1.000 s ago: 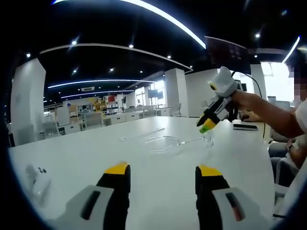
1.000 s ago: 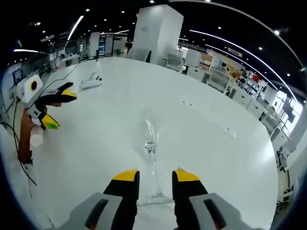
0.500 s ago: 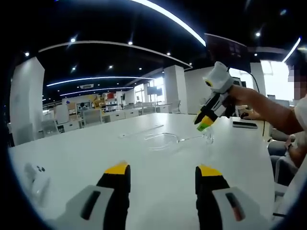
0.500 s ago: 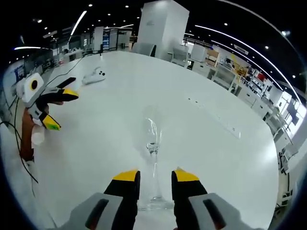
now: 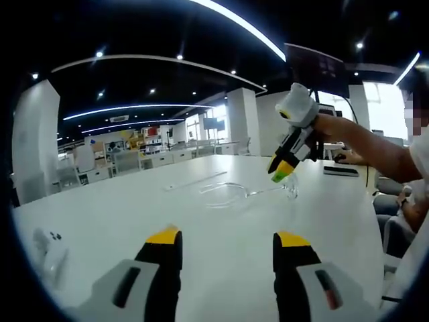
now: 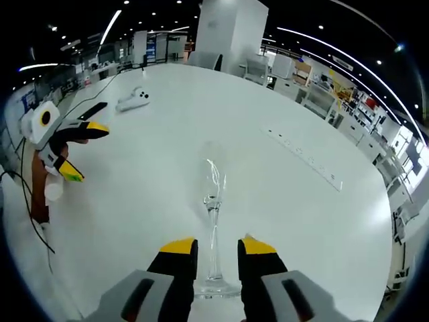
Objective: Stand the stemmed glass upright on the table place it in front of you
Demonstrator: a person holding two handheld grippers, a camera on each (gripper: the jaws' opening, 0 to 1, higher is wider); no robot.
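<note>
In the left gripper view, the stemmed glass (image 5: 248,194) is seen lying on its side on the white table (image 5: 120,215), far ahead and a little to the right of the left gripper (image 5: 227,243). Its long axis runs roughly left to right, the bowl to the left and the foot to the right. The left gripper's jaws are spread wide with nothing between them, and they are well apart from the glass. The right gripper (image 5: 283,171) is seen coming in from the right, held in a hand (image 5: 327,131), its tips directly above the stem near the foot; it is by far the nearer tool.

In the right gripper view, the stem of the glass (image 6: 214,228) is lined up along the jaws, the foot nearest and the bowl pointing away. The right gripper (image 6: 217,247) has its jaws narrowly parted astride the stem close to the foot; whether the stem is already pinched cannot be told. The left gripper (image 6: 75,149) is seen at the far left, well apart.

The table is bare and glossy white, with a white controller (image 6: 133,99) far left and a power strip (image 6: 305,159) to the right. A large open hall with ceiling lights is seen beyond.
</note>
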